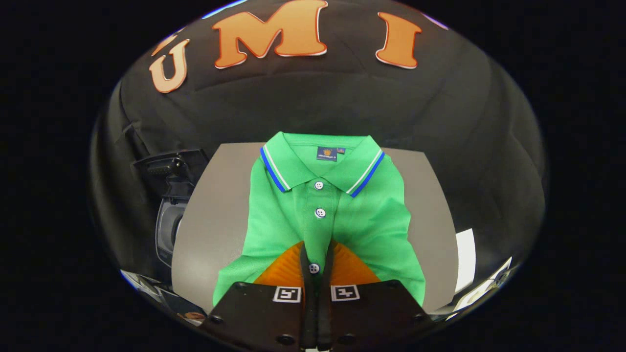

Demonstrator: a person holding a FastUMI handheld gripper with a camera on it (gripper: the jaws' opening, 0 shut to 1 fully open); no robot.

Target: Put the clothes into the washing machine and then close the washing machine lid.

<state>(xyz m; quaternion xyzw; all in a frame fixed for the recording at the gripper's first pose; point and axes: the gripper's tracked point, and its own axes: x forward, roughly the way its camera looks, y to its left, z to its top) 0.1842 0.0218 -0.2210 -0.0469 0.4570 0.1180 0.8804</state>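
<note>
A folded green polo shirt [342, 210] with a blue-and-white trimmed collar lies on the grey tabletop [215, 220], collar away from me. My gripper [317, 250] is shut on the shirt's button placket at its near end. A narrow strip of green fabric with the lowest button is pinched between the fingers [304, 264]. The near part of the shirt bunches up around them. Beyond the table's left edge is the dark washing machine [168, 225], its lid [168, 166] raised and its opening showing.
White sheets of paper [465, 256] lie past the right edge of the table. The black cloth wall stands close behind the table and the machine.
</note>
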